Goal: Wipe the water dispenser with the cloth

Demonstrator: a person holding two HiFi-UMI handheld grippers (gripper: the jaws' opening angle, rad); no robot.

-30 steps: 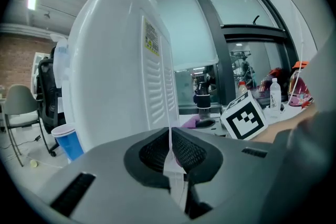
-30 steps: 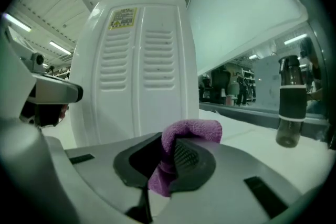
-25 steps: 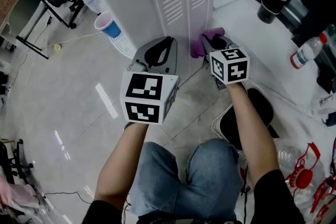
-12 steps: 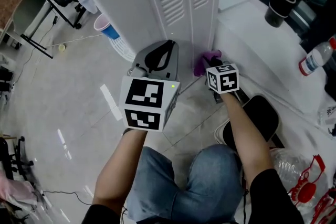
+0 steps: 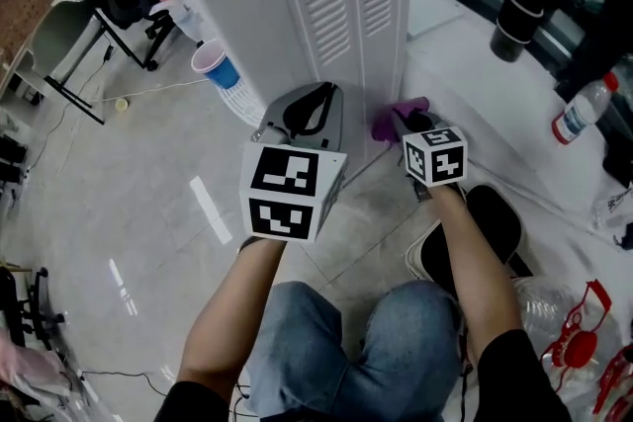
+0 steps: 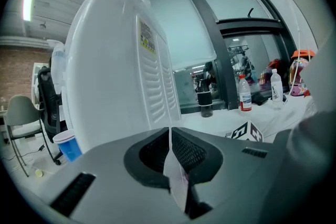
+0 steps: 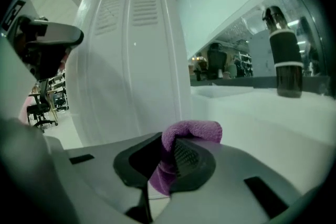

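The right gripper (image 7: 169,148) clenches the cloth (image 7: 193,130) — just beside the dispenser (image 5: 341,15). The left gripper (image 6: 170,139) is closed — holding nothing.

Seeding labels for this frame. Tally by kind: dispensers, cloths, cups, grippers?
Grey two-jaw grippers: 2 (left gripper shut on nothing, right gripper clamping the cloth)
White water dispenser: 1
Purple cloth: 1
Blue paper cup with pink rim: 1
Total: 5
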